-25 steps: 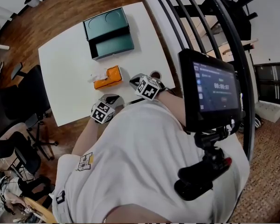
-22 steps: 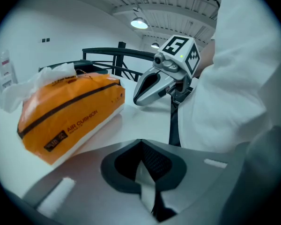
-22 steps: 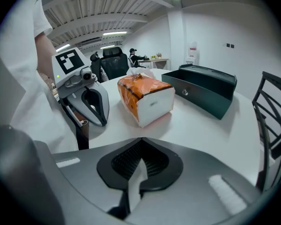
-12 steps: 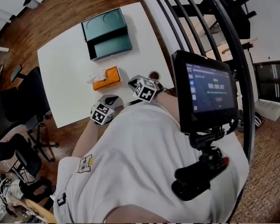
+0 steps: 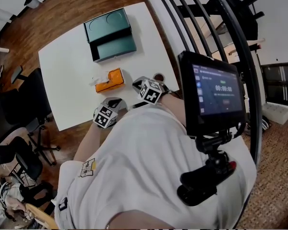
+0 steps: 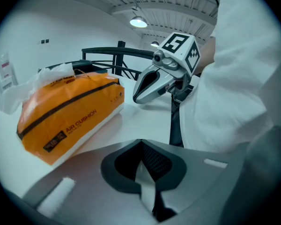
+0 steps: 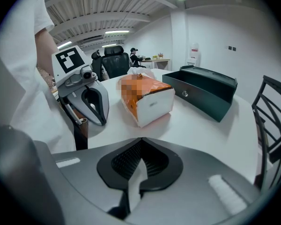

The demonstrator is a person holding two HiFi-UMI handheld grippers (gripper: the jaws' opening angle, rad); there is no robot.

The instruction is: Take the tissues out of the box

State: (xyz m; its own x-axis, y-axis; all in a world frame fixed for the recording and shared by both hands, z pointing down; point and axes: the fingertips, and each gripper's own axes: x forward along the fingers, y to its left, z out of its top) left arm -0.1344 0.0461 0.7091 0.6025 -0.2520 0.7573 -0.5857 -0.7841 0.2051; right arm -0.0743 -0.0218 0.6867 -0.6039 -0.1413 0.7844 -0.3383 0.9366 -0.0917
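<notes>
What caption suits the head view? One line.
Left gripper and right gripper, both shut, beside the tissue pack; green case beyond.

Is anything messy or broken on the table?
Nothing is spilled or broken. The orange tissue pack sits a bit crooked on the white table, with a white tissue poking out of one end, which is normal for tissues. The green box farther back lies open.

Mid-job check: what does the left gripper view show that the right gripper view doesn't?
Left gripper view only: the right gripper and the AIR CUSHION print on the tissue pack. Right gripper view only: the left gripper and the dark green box. Both: that orange pack on the white table, and each view's own jaws shut and empty.
</notes>
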